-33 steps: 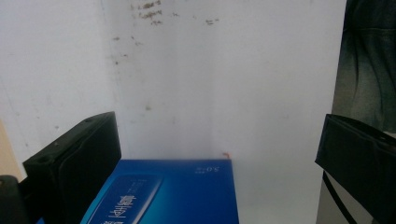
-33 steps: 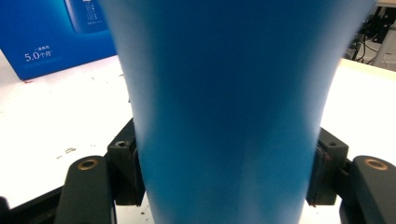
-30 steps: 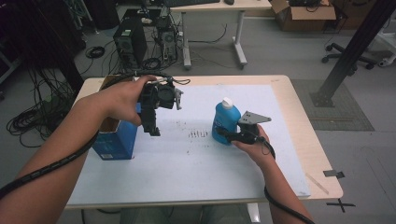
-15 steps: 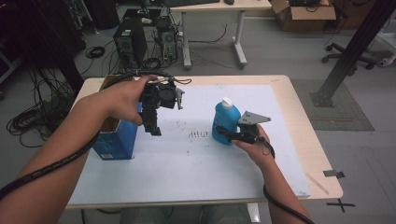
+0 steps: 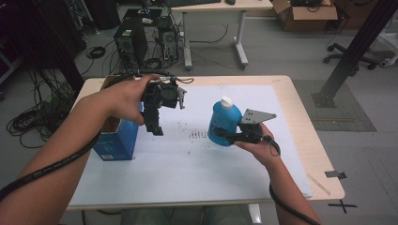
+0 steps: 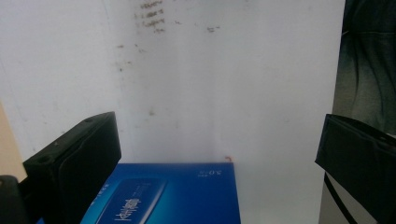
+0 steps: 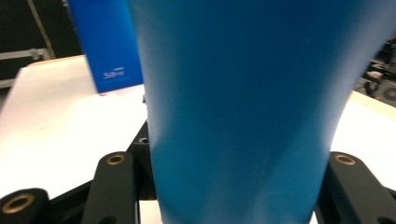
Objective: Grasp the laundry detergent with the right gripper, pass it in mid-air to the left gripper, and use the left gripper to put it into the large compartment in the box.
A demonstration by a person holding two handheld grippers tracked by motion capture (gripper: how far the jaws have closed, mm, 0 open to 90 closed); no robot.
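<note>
A blue bottle with a white cap stands upright just above the white mat, right of the middle. My right gripper is shut on its lower body from the right, and the grey plate sits on top of the gripper. In the right gripper view the blue bottle spans the gap between both black jaws. My left gripper hangs over the mat, pointing down, beside a blue box. In the left gripper view my left gripper stands open with nothing between its jaws, and the blue box lies below.
The white mat covers most of the wooden table and bears small dark marks near its middle. The open-topped blue box stands at the mat's left edge. Computers, cables and another desk lie on the floor beyond the table.
My right gripper has risen a little with the blue bottle in it. The left hand and the blue box have stayed where they were.
</note>
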